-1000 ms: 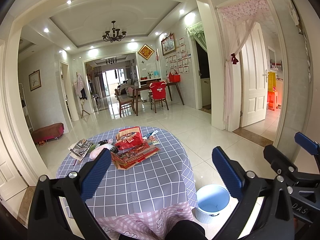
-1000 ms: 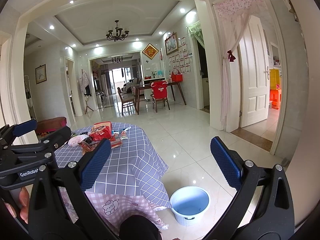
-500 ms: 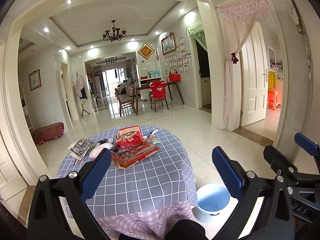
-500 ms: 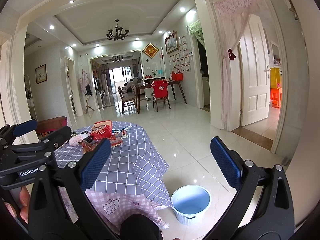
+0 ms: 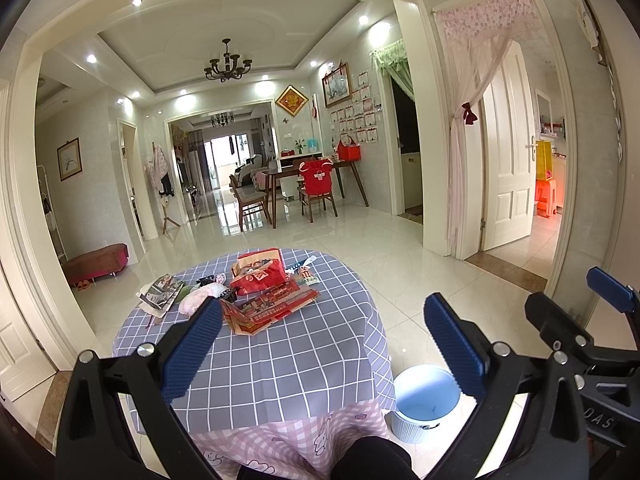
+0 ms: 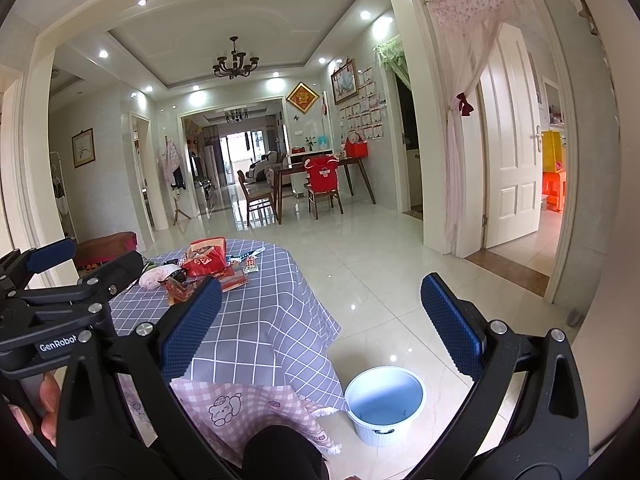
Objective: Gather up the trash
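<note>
A pile of trash lies at the far side of a round table with a grey checked cloth: a red bag, a flattened red printed carton, a pale crumpled wrapper, a magazine and small wrappers. The pile also shows in the right wrist view. A pale blue bin stands on the floor right of the table. My left gripper is open and empty, above the table's near side. My right gripper is open and empty, above the table's right edge and the bin.
A pink checked cloth hangs below the grey one. Glossy tiled floor spreads to the right. A dining table with chairs stands far back. A white door is open at right. A low red bench sits left.
Both grippers have drifted very slightly; the view has barely shifted. Both stay open and empty.
</note>
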Demonstrator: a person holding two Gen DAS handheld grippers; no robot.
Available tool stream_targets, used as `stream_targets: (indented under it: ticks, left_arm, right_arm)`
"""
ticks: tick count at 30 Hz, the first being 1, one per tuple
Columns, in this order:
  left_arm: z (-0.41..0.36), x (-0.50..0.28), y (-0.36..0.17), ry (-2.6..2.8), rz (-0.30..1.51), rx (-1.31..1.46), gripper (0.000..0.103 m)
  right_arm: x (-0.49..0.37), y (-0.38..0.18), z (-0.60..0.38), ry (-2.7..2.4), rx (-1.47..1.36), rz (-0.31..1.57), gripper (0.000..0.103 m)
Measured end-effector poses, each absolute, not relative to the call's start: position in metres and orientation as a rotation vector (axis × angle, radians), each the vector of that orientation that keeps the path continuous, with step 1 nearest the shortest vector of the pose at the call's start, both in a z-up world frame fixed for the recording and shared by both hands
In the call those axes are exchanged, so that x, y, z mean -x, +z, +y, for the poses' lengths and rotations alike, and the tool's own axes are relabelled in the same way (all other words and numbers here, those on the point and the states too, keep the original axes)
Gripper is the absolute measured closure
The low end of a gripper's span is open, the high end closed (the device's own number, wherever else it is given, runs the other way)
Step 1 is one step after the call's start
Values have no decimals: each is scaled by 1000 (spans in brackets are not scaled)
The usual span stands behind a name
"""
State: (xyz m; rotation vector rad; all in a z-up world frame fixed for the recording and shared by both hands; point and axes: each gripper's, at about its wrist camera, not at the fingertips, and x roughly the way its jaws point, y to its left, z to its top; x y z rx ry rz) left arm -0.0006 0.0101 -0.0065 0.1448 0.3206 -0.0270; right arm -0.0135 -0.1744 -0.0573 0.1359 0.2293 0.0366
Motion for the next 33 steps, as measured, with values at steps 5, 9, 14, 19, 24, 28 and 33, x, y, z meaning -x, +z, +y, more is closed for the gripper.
stream_targets:
  ticks: [5, 9, 14, 19, 24, 28, 33]
  left_arm:
    - [8, 1, -20, -21, 326, -150, 4]
    - [8, -10, -25, -22, 345, -151, 4]
    - [11, -25, -32, -32, 374, -144, 4]
    - [14, -47, -39, -37, 410, -139, 4]
    - [24, -72, -49, -37, 448, -126, 4]
    - [41, -103, -58, -36, 505, -98, 4]
    - [84, -143, -70, 1, 571, -56, 4]
  right_arm:
    - [12, -64, -173, 45, -150, 239, 5]
    - [13, -68, -168, 56, -166, 253, 5]
    - [2, -66, -168, 59, -174, 284, 5]
    - [-15, -69, -165, 62, -186, 305, 5]
    - [-40, -72, -156, 86, -202, 362, 5]
    - [-71, -72, -140, 97, -203, 423, 5]
    - [-122, -68, -132, 129, -195, 504, 5]
